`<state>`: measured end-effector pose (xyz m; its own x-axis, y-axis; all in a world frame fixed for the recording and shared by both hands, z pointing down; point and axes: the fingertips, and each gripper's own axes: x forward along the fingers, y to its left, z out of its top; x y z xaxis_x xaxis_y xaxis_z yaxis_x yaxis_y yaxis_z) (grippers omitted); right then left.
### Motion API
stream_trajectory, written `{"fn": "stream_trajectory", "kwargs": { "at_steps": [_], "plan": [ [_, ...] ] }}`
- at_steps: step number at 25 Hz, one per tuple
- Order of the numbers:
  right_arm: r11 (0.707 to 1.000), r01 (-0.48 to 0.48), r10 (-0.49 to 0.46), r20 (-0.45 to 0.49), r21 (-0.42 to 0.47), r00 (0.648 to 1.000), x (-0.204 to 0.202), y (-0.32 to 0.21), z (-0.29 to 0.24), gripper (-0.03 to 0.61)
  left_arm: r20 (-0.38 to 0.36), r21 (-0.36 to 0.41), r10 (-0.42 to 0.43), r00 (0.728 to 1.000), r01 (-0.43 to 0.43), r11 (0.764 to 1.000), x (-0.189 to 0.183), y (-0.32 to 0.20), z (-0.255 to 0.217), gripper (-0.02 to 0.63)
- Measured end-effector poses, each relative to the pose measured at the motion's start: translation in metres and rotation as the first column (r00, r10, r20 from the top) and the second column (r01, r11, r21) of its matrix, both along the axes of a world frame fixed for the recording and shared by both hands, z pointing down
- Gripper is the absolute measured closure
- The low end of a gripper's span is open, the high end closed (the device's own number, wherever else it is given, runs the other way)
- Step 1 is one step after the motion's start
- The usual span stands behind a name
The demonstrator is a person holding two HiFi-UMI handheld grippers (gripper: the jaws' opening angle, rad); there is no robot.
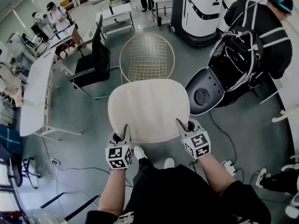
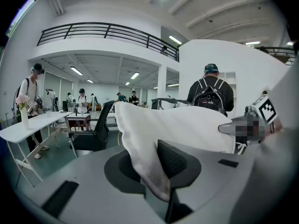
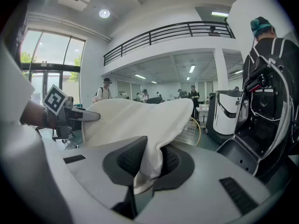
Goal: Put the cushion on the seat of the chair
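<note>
A round cream cushion (image 1: 148, 108) hangs flat in the air in front of me, held by both grippers at its near edge. My left gripper (image 1: 125, 133) is shut on the cushion's near left rim, and the fabric (image 2: 145, 167) is pinched between its pads. My right gripper (image 1: 182, 127) is shut on the near right rim, with a fold of cloth (image 3: 148, 160) squeezed between its jaws. Beyond the cushion stands the gold wire chair (image 1: 146, 56), its round mesh seat bare; the cushion's far edge covers the chair's near rim.
A black office chair (image 1: 93, 59) stands left of the wire chair, beside a long white table (image 1: 35, 92). A person with a black backpack (image 1: 243, 55) stands at the right next to a dark open-shelled machine (image 1: 205, 94). Cables and a power strip (image 1: 229, 167) lie on the floor.
</note>
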<state>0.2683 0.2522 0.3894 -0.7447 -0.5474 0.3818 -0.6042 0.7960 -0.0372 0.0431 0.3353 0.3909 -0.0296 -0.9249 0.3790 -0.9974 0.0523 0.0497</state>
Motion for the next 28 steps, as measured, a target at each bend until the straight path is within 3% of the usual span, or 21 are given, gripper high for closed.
{"fn": "stream_trajectory", "kwargs": {
  "at_steps": [13,28],
  "plan": [
    [1.000,0.006,-0.006,0.014,-0.001,1.000,-0.011,-0.003,0.002,0.520,-0.009,0.006,0.002,1.000,-0.002,1.000,-0.011,-0.003,0.003,0.520],
    [1.000,-0.019,0.019,-0.002,-0.025,1.000,-0.082,-0.032,-0.002,0.522,-0.027,-0.009,0.016,1.000,-0.016,1.000,-0.083,-0.033,-0.002,0.522]
  ]
}}
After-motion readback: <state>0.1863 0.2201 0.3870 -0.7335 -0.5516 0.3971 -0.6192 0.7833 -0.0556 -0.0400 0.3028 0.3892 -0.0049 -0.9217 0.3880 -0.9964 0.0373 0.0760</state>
